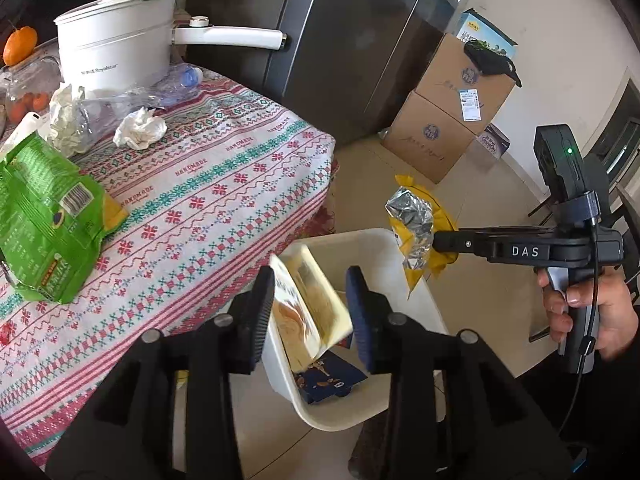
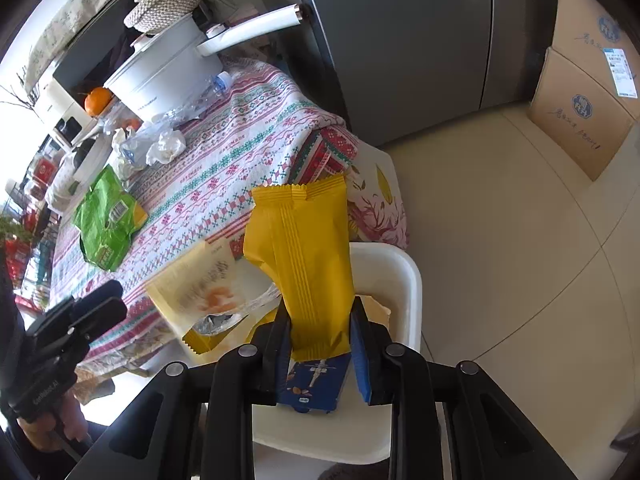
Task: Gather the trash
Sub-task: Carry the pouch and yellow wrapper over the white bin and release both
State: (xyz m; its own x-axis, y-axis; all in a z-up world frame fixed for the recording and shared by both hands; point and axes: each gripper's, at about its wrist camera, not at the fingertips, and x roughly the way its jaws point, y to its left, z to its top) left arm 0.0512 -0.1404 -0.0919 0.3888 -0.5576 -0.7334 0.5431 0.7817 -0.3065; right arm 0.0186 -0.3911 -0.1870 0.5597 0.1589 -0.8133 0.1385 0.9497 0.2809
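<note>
My left gripper is open above the white trash bin; a cream snack packet is between its fingers, leaning on the left pad and dropping into the bin. My right gripper is shut on a yellow wrapper and holds it over the bin; it also shows in the left wrist view. A blue packet lies in the bin. A green bag, crumpled tissues and a crushed plastic bottle lie on the table.
The table has a patterned cloth, a white pot and oranges at the back. A dark fridge stands behind. Cardboard boxes sit on the tiled floor to the right.
</note>
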